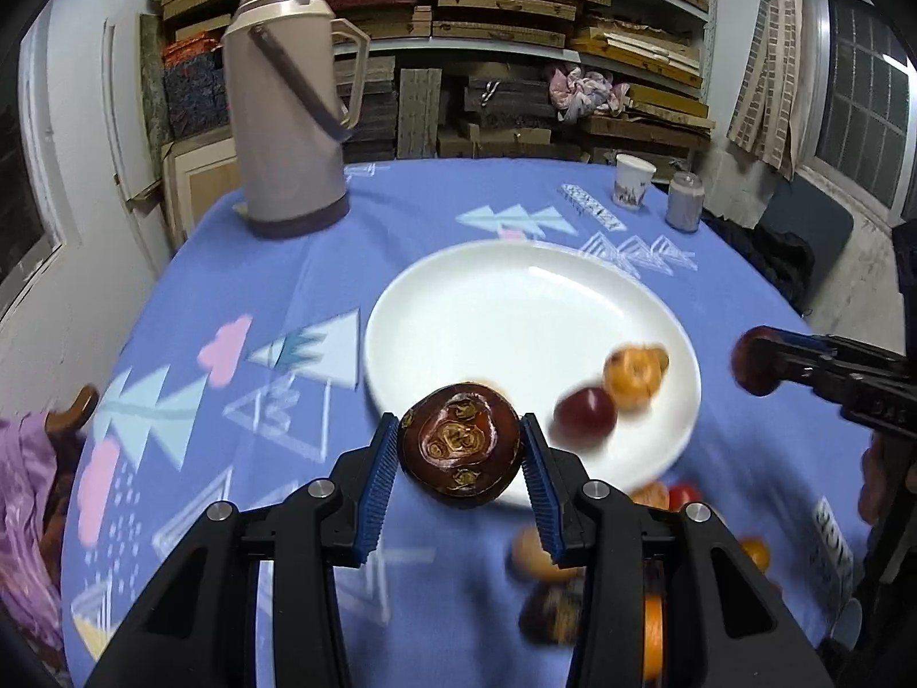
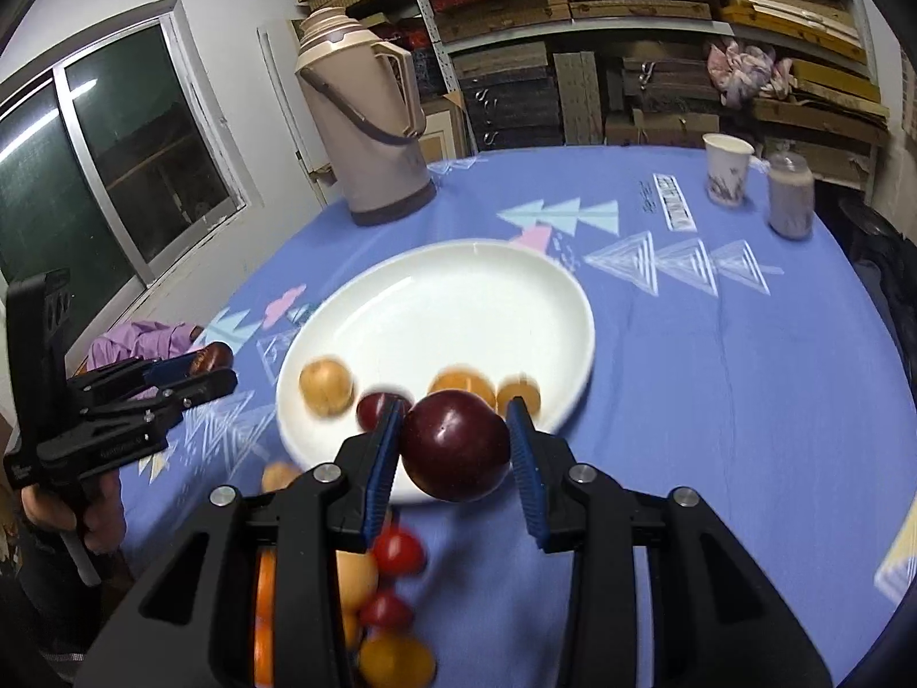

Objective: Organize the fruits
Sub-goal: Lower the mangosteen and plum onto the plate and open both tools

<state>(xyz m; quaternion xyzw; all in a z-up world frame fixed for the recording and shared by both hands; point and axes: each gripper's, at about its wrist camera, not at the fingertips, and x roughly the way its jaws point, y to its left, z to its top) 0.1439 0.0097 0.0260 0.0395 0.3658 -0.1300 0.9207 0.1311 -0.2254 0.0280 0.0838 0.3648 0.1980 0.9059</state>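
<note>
plum (image 2: 454, 454) between right tongs (image 2: 455, 447)

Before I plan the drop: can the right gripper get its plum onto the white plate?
Probably yes. The right gripper is shut on the plum near the white plate, whose far half lies bare; few fruits sit along its near rim.

Between the ribbed blue pads (image 1: 381, 479) of the left gripper (image 1: 460, 458) sits a dark mangosteen (image 1: 460, 450) with a dull, rough, scabbed skin. The plum (image 2: 454, 454) between the right gripper's (image 2: 455, 461) fingers is smooth and glossy. Beyond both fingertips, a shiny white glazed plate (image 1: 516, 309) rests on matt blue printed cloth (image 2: 716, 378).
</note>
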